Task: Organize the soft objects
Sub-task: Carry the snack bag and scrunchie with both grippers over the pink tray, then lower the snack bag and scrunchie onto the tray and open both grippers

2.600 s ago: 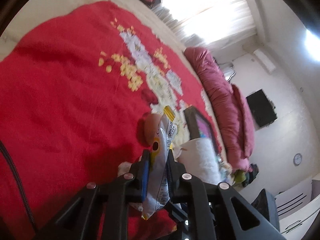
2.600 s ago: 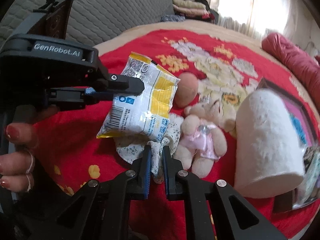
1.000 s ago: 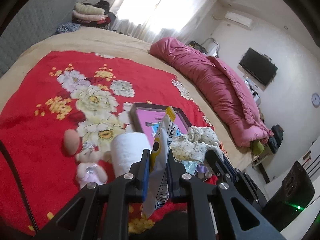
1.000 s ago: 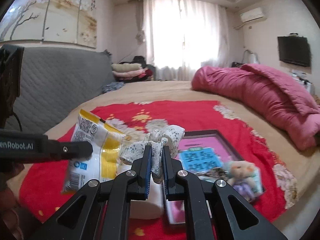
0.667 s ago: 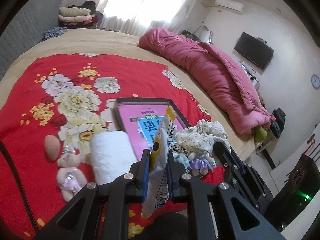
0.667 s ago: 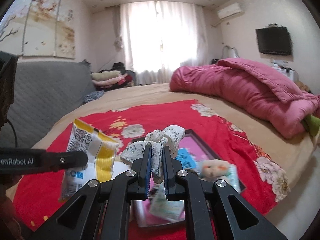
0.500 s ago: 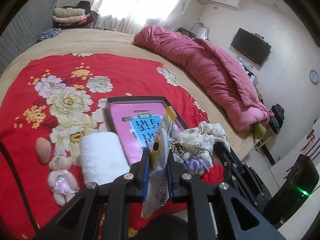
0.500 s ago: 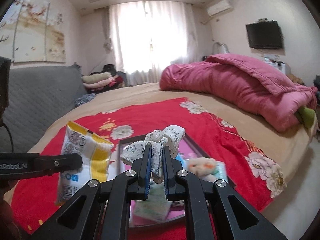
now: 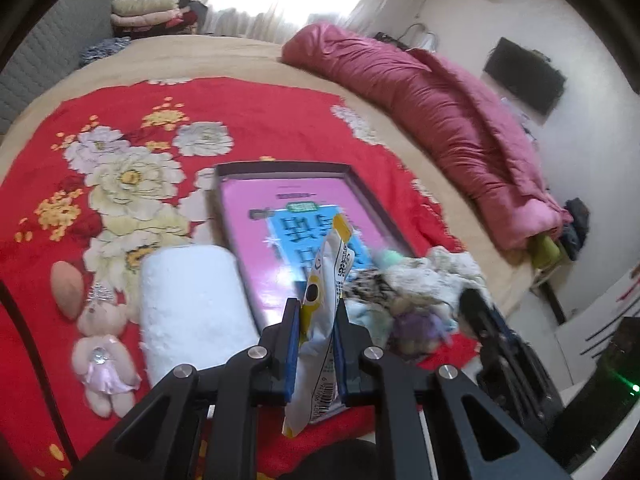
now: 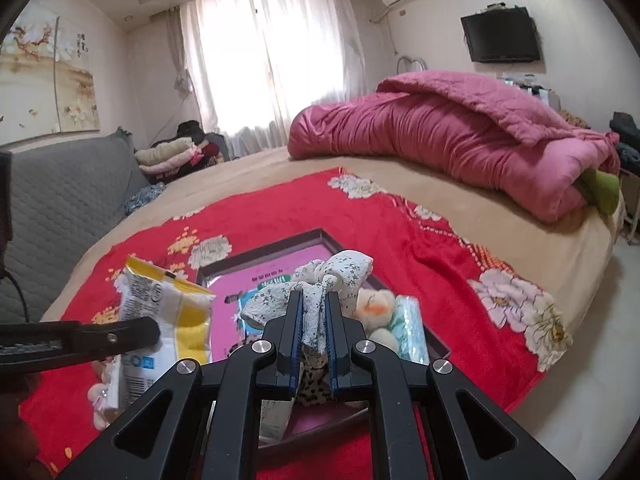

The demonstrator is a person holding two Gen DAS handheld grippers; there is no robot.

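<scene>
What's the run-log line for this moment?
left gripper: shut on snack packet | right gripper: shut on floral cloth | both above tray

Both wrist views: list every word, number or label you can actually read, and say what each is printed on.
"9" is the only clear digit beside the barcode on the snack packet shut in the left tool; the other digits are blurred.
Large Chinese characters on the blue panel of the pink tray: upside down and partly covered, unreadable.
Calligraphy on the wall painting: too small.
Small print on the packet's front in the right wrist view: blurred.
Floral scrunchie in the right tool: no text.
</scene>
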